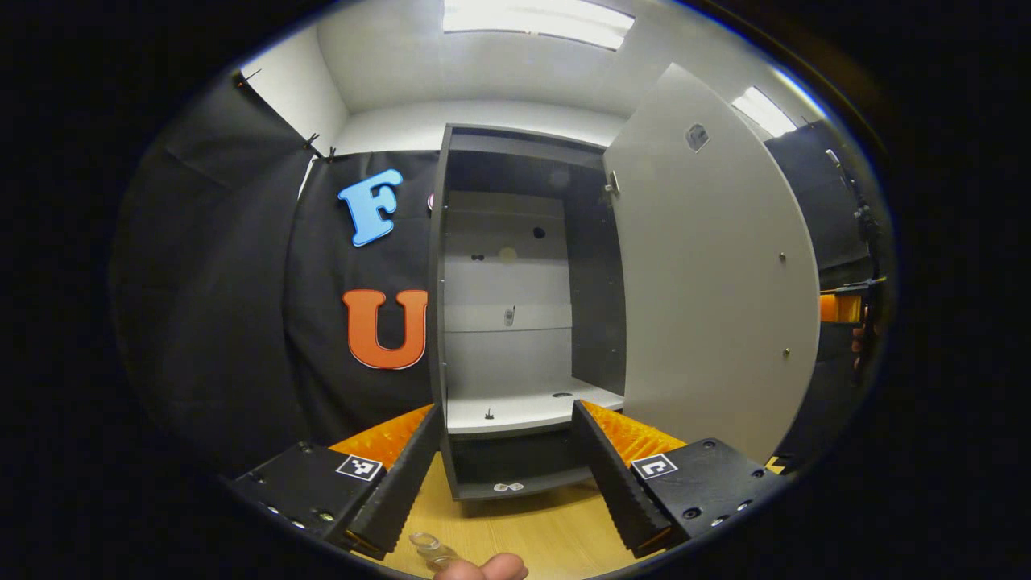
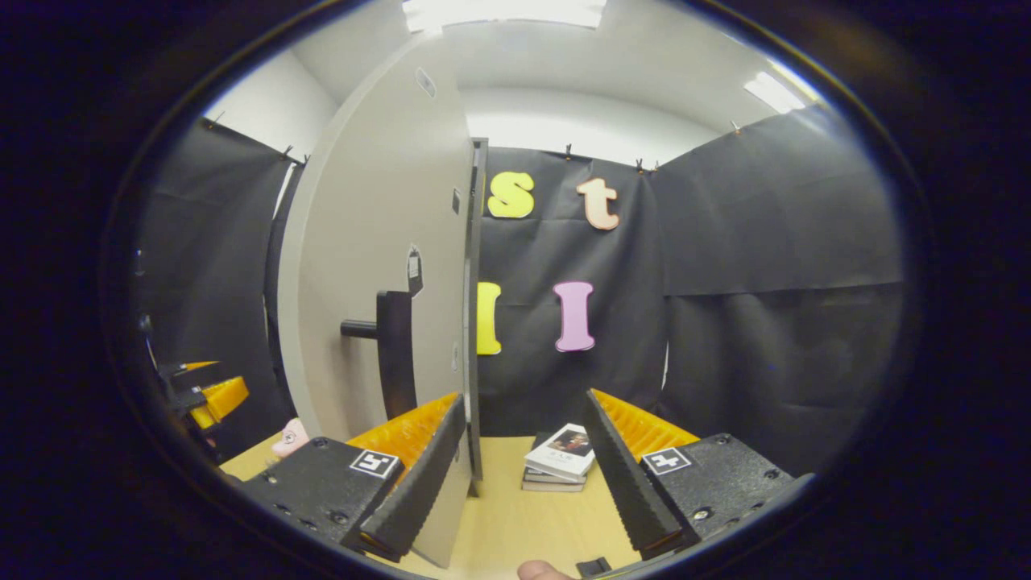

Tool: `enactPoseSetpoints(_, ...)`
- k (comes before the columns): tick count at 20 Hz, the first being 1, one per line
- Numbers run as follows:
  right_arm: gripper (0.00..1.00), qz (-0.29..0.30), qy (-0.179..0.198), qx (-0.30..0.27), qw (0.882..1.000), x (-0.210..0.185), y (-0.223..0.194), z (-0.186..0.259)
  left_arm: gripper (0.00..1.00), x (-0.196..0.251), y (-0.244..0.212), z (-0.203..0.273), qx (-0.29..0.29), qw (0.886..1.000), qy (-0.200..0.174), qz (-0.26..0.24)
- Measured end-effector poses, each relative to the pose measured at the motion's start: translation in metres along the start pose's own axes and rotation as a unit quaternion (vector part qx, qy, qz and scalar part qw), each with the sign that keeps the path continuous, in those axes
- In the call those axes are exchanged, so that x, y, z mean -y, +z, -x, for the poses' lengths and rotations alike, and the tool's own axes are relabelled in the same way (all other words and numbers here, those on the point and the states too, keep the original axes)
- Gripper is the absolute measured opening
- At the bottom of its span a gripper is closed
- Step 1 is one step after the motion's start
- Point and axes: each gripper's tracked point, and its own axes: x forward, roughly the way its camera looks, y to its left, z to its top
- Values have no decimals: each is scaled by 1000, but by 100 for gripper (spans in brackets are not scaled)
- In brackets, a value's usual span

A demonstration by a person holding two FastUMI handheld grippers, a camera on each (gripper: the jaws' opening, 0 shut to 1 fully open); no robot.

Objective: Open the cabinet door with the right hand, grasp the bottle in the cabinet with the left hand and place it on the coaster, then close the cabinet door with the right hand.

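In the left gripper view the left gripper has its fingers spread wide with nothing between them, aimed at the open cabinet at 12 o'clock. The cabinet's pale bottom shelf is bare apart from small fittings, and its interior shows free room above it. The cabinet door stands swung out at 2 o'clock, its free edge toward the camera. At 6 o'clock, on the wooden table, a clear glassy object lies just beside a fingertip; whether it is the bottle or the coaster cannot be told. At 3 o'clock, past the door's edge, part of the other gripper shows.

In the right gripper view the right gripper is also spread apart and holds nothing. The door's outer face with its dark handle sits at 10 o'clock; the door's edge runs just beside the gripper's left finger. A stack of books lies on the table at 6 o'clock, between the fingers and farther off, with open tabletop around it.
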Motion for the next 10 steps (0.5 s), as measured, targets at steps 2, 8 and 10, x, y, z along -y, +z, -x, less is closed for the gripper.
enactPoseSetpoints(2,95,2,35,3,999,-26,1,-1,96,-4,0,-8,-3,1000,7,1)
enactPoseSetpoints(8,92,11,133,33,990,-90,14,-26,100,-23,-1,-8,-10,998,47,-38)
enactPoseSetpoints(10,95,-2,167,33,985,-106,14,-38,96,-26,-4,-4,-16,997,63,-46)
